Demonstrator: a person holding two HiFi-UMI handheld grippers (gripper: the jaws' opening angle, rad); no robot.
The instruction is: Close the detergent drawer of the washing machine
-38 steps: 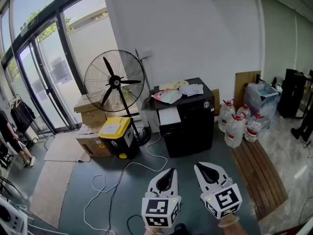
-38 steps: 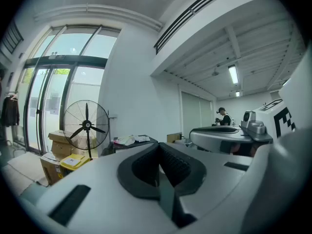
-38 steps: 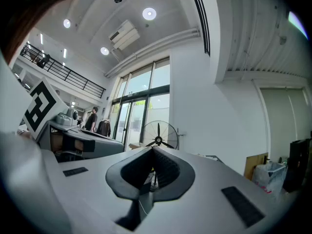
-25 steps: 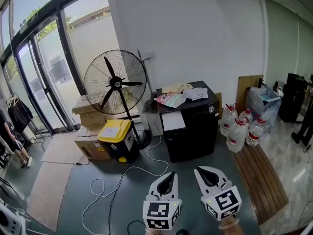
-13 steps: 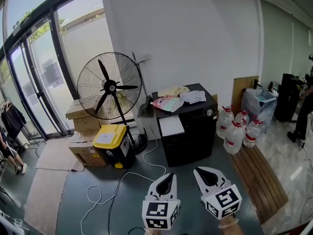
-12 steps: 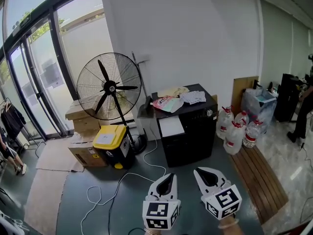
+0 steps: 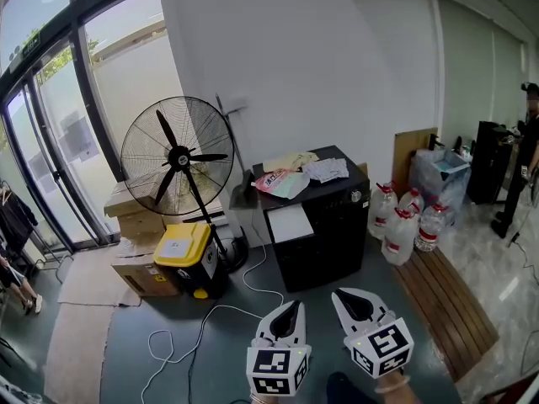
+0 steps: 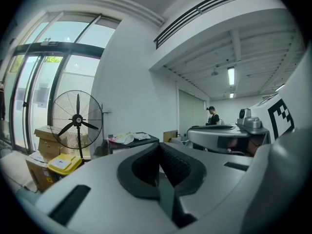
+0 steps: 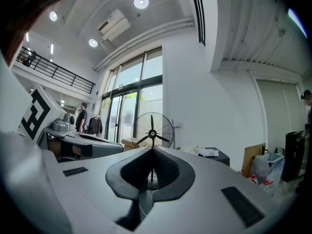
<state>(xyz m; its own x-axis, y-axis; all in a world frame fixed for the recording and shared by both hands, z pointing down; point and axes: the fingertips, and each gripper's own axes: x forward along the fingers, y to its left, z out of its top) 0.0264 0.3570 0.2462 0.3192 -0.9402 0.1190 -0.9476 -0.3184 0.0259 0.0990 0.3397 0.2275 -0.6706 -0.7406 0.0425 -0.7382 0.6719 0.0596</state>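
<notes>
Detergent drawer (image 7: pixel 289 223) stands open, well ahead of left gripper (image 7: pixel 289 314) and right gripper (image 7: pixel 352 303), both closed and empty, likely for pushing.

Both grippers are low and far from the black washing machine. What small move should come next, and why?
Probably step toward the washing machine and lift the right gripper toward the white drawer at its upper left front, which seems pulled out. The right gripper and the left gripper are both shut, empty, and well short of the machine.
</notes>
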